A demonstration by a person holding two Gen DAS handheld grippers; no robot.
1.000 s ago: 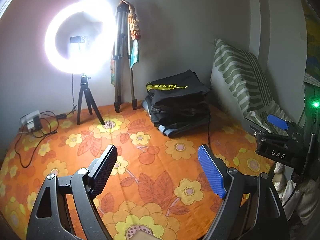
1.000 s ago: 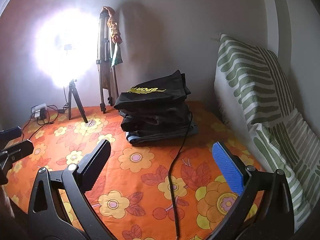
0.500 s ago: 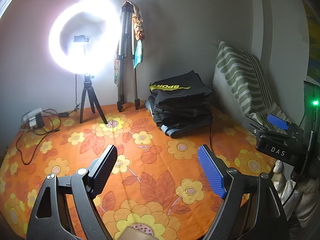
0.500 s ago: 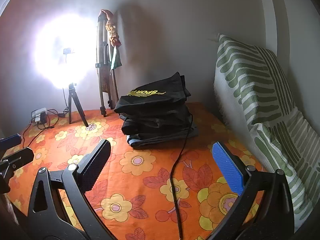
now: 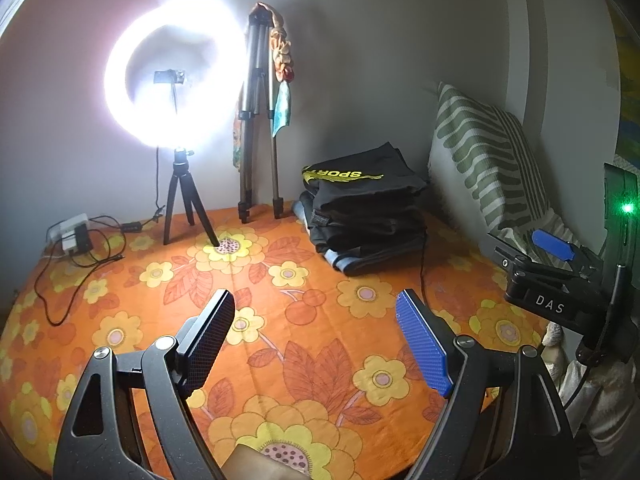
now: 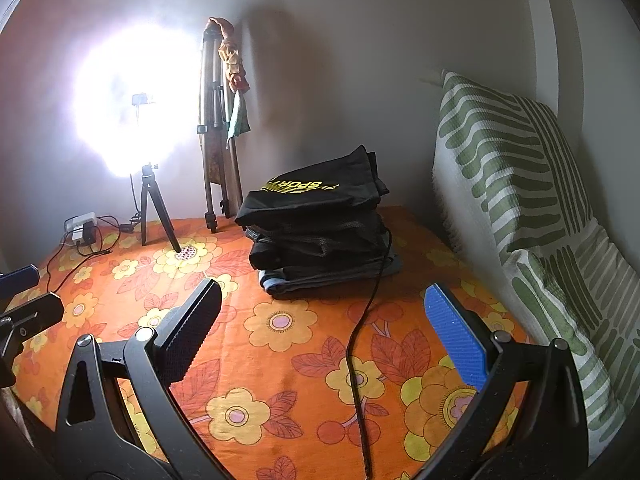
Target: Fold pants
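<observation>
A stack of folded pants (image 5: 366, 216) sits at the back right of the orange flowered bed; the top pair is black with yellow lettering, and the stack also shows in the right wrist view (image 6: 320, 228). My left gripper (image 5: 316, 336) is open and empty, held above the bedspread well in front of the stack. My right gripper (image 6: 324, 332) is open and empty, also short of the stack. The right gripper's body (image 5: 560, 280) shows at the right edge of the left wrist view. The left gripper (image 6: 24, 304) shows at the left edge of the right wrist view.
A lit ring light on a small tripod (image 5: 176, 92) and a folded tripod (image 5: 258, 120) stand at the back wall. A charger and cables (image 5: 76, 236) lie back left. A black cable (image 6: 360, 340) runs from the stack forward. A green striped pillow (image 6: 520, 184) leans on the right.
Both grippers have drifted slightly back and up, so the scene sits a little lower and farther in view. Both stay open and empty.
</observation>
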